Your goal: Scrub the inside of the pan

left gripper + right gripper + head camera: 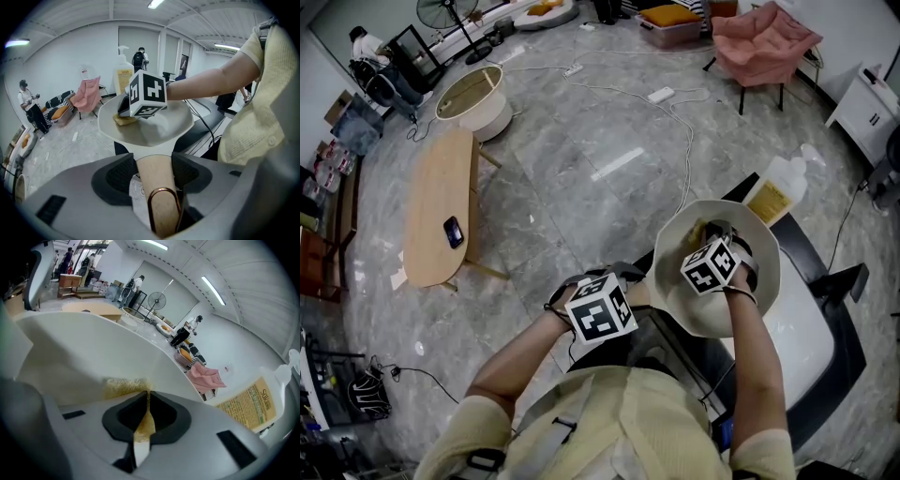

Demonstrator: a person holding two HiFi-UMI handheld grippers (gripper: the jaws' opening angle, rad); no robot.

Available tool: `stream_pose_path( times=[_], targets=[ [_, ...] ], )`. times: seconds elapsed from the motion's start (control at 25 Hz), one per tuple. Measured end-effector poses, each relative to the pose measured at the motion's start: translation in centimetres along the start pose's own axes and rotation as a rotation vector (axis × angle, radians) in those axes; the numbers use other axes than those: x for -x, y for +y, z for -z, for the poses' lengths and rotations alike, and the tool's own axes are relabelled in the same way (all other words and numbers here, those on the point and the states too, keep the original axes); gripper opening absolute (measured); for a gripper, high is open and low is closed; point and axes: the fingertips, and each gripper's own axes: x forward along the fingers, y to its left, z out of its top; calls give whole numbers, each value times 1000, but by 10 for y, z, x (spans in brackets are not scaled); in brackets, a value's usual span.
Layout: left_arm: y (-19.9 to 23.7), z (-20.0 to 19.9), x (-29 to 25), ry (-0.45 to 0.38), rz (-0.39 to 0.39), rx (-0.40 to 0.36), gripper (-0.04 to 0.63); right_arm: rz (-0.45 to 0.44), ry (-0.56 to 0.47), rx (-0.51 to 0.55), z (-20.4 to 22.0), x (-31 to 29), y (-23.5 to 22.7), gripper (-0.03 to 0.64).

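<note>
counter (pixel 811 349): white top in a black frame, at 4 o'clock of the head view, below the pan (pixel 748 302); whether the two touch cannot be told.

pan: pale, round, deep-sided, held out in front of the person with its mouth up toward the head camera. its handle (pixel 156 180) leaves the rim at about 8 o'clock and runs to the left gripper (pixel 630 298), so the long axis lies 8-to-2 in the head view.

soap bottle (pixel 776 190): pump type with a yellow label, just beyond the pan's rim at 1 o'clock.

left gripper: clenched on the handle, jaws pressed to both its sides, close to the copper hanging loop (pixel 164 208). it steadies the pan.

right gripper (pixel 709 240): comes in over the rim from 6 o'clock, clamped on the sponge (pixel 123 386). it is the nearer of the two to the pan's inside.

sponge: yellow, pinched thin between the jaws, its free edge against the inner wall at about 11 o'clock from the pan's centre.

judgement: the sponge sits at the far wall and the rest of the inside lies back toward 5 o'clock. a stroke drawn toward the person would suit, braced along the handle axis.
</note>
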Motion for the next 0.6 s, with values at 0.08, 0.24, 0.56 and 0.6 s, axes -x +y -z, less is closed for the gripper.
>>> stream_pose_path(
  times=[0.08, 0.24, 0.56, 0.6],
  targets=[
    [0, 0, -1, 0, 1, -1, 264, 24, 30, 15, 9, -3, -7, 34],
    [0, 0, 0, -2, 4, 1, 264, 81, 96, 88, 25, -4, -18, 34],
    [0, 0, 0, 7, 5, -2, 264, 179, 242, 269, 57, 3, -36, 34],
    [0, 0, 0, 8, 5, -2, 264, 184, 263, 284, 61, 5, -37, 34]
  ],
)
